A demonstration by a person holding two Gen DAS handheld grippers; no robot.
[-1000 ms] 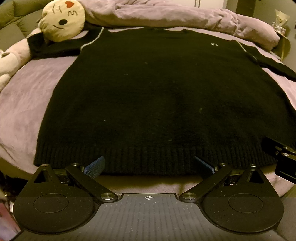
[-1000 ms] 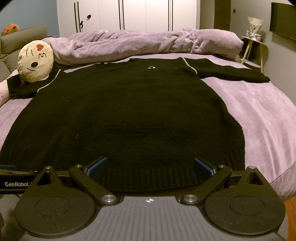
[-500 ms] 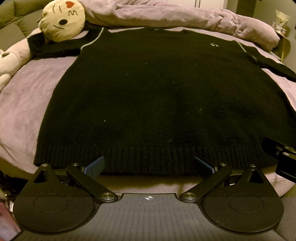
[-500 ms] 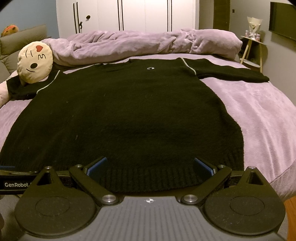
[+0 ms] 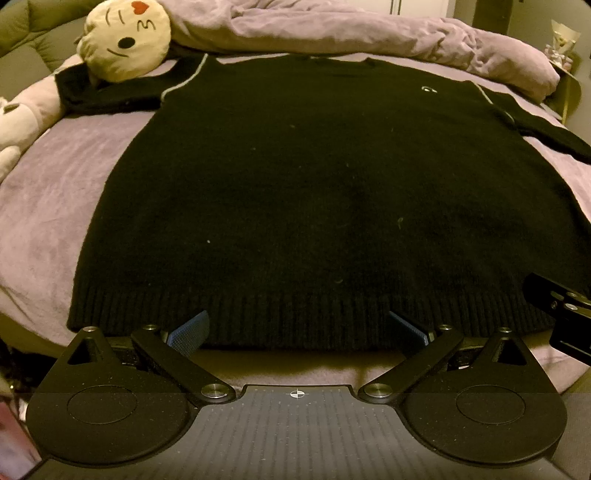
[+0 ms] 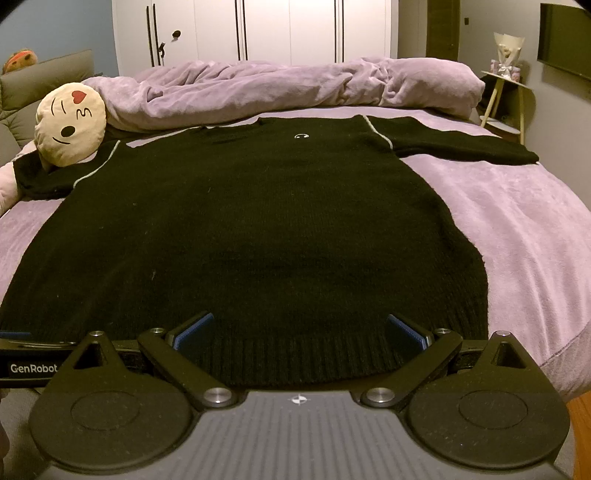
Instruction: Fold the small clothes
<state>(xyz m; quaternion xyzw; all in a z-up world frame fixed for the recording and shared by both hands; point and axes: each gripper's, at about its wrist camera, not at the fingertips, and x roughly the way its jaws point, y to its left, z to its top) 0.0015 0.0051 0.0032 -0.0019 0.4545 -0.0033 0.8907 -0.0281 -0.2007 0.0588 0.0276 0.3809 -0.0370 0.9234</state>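
A black knitted sweater [image 5: 314,199] lies flat and spread out on a bed [image 5: 48,206] covered with a lilac plush sheet. The ribbed hem faces the cameras at the near edge of the bed; the neckline points away, toward a crumpled lilac duvet [image 6: 280,88] at the far end. Both sleeves extend sideways. A small white logo [image 6: 301,136] sits on the chest, and a pale seam line marks each shoulder.

The left gripper [image 5: 297,326] is positioned at the hem, toward the sweater's left half. Its fingers [image 5: 188,330] are spread wide apart with nothing held between them; the blue pads sit at the edge of the ribbing. Contact with the fabric cannot be confirmed.

The right gripper [image 6: 299,328] is positioned at the hem, toward the sweater's right half. Its fingers [image 6: 194,332] are likewise spread wide and grasp nothing; the hem fills the gap between them.

In the right wrist view, part of the left gripper's body appears at the left edge, level with the hem.

A round cream cushion with a winking face [image 6: 70,123] rests on the sweater's left sleeve. A white wardrobe [image 6: 251,31] stands behind the bed, and a small side table [image 6: 506,99] stands at the far right.
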